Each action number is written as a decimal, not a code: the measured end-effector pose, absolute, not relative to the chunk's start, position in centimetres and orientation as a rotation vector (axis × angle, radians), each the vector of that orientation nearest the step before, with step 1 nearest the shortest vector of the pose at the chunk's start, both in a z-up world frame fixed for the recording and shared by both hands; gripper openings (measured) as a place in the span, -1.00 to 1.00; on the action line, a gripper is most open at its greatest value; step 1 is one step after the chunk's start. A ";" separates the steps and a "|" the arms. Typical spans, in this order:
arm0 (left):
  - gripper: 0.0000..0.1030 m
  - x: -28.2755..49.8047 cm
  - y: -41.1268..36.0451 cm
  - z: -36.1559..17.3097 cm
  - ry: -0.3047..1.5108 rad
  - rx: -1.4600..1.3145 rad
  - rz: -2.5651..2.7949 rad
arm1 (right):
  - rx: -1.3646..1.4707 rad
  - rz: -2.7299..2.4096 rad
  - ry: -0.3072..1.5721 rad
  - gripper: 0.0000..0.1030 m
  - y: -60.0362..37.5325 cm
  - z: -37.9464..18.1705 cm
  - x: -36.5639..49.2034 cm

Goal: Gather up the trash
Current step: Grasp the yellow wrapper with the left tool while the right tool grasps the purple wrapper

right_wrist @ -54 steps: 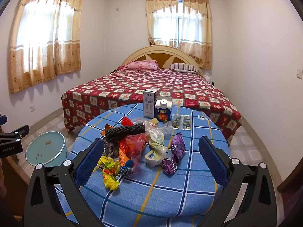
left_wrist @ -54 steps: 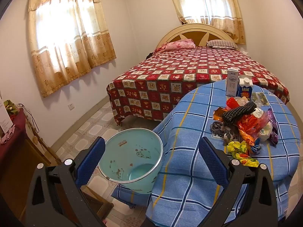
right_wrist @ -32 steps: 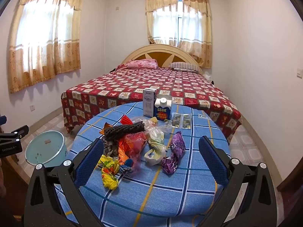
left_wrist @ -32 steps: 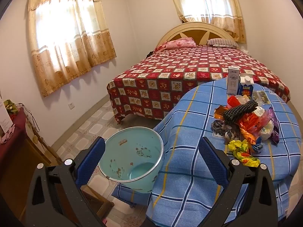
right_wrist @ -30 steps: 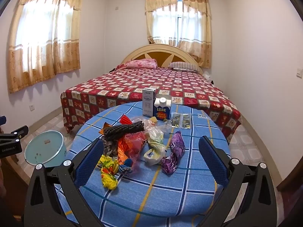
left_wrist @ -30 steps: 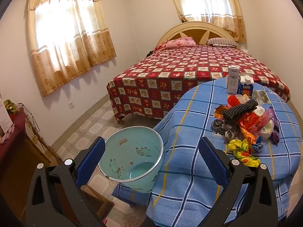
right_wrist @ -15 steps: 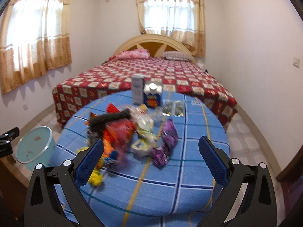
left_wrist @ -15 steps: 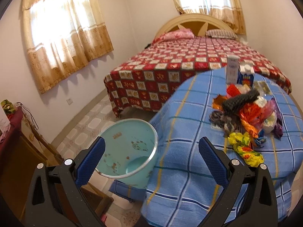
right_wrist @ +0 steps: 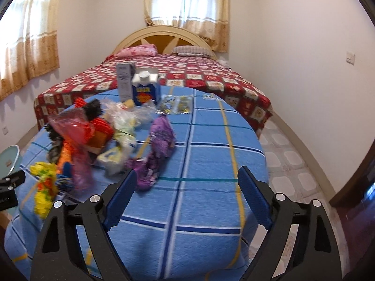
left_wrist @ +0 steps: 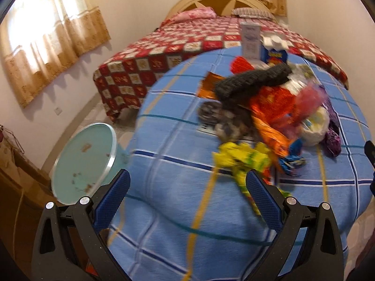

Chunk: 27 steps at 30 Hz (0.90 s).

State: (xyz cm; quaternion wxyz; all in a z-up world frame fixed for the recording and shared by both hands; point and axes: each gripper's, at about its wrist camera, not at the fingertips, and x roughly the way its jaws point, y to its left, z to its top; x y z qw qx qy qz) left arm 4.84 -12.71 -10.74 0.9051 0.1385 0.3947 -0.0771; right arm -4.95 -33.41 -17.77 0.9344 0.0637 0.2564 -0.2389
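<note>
A heap of trash lies on the round table's blue checked cloth (left_wrist: 168, 140): a yellow wrapper (left_wrist: 243, 161), orange and red bags (left_wrist: 271, 107), a dark knitted piece (left_wrist: 253, 82) and a purple wrapper (right_wrist: 159, 145). My left gripper (left_wrist: 187, 182) is open over the cloth, its right finger just short of the yellow wrapper. A teal bin (left_wrist: 84, 161) stands on the floor to its left. My right gripper (right_wrist: 187, 175) hovers over the table's near side with its jaws closing and nothing between them; the purple wrapper lies just beyond its left finger.
A pale box (right_wrist: 125, 82) and a blue carton (right_wrist: 145, 91) stand upright at the table's far edge, with small sachets (right_wrist: 175, 104) beside them. Behind the table is a bed (right_wrist: 211, 77) with a red checked cover. A wooden cabinet (left_wrist: 16, 187) sits by the bin.
Both grippers have dropped closer to the table. The left one swung right, from the bin towards the trash heap. The right one's jaws have narrowed a little.
</note>
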 end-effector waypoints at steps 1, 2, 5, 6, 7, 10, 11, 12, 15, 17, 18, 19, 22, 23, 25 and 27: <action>0.88 4.8 -13.3 -11.1 0.823 0.289 -0.172 | 0.135 -0.494 0.526 0.68 -33.7 -18.0 -5.0; 0.88 4.6 -13.8 -11.4 0.824 0.297 -0.177 | 0.140 -0.495 0.531 0.68 -34.0 -18.4 -4.9; 0.89 4.6 -15.2 -12.6 0.842 0.312 -0.187 | 0.151 -0.492 0.540 0.68 -34.5 -19.2 -4.7; 0.89 4.7 -15.3 -12.8 0.846 0.310 -0.190 | 0.154 -0.490 0.545 0.68 -34.6 -19.4 -4.6; 0.90 4.8 -15.4 -13.0 0.844 0.303 -0.192 | 0.164 -0.483 0.553 0.68 -34.8 -19.8 -4.5; 0.90 5.0 -15.8 -13.4 0.857 0.277 -0.206 | 0.176 -0.473 0.563 0.68 -34.9 -20.2 -4.2; 0.90 5.0 -15.9 -13.6 0.864 0.268 -0.210 | 0.179 -0.468 0.563 0.68 -34.9 -20.3 -4.2; 0.90 5.0 -16.1 -13.8 0.867 0.264 -0.213 | 0.179 -0.466 0.562 0.68 -34.9 -20.4 -4.1; 0.87 5.0 -16.6 -14.2 0.882 0.260 -0.236 | 0.176 -0.461 0.560 0.68 -34.6 -20.4 -4.1; 0.64 5.5 -16.5 -14.7 0.914 0.258 -0.270 | 0.175 -0.459 0.559 0.68 -34.6 -20.4 -3.9; 0.53 5.4 -16.6 -14.8 0.919 0.247 -0.287 | 0.175 -0.460 0.558 0.68 -34.6 -20.3 -3.9; 0.13 5.3 -16.7 -14.7 0.924 0.242 -0.311 | 0.176 -0.459 0.558 0.68 -34.6 -20.3 -4.0; -0.44 4.9 -16.8 -14.3 0.923 0.245 -0.337 | 0.185 -0.452 0.559 0.68 -34.6 -20.4 -3.9; -0.47 4.9 -16.6 -14.2 0.927 0.242 -0.344 | 0.191 -0.442 0.562 0.68 -34.7 -20.3 -3.8; -0.48 4.7 -16.1 -13.7 0.916 0.237 -0.346 | 0.204 -0.426 0.569 0.58 -34.8 -20.0 -3.4; -0.49 4.2 -15.6 -13.0 0.890 0.238 -0.348 | 0.224 -0.412 0.570 0.54 -35.1 -19.5 -2.9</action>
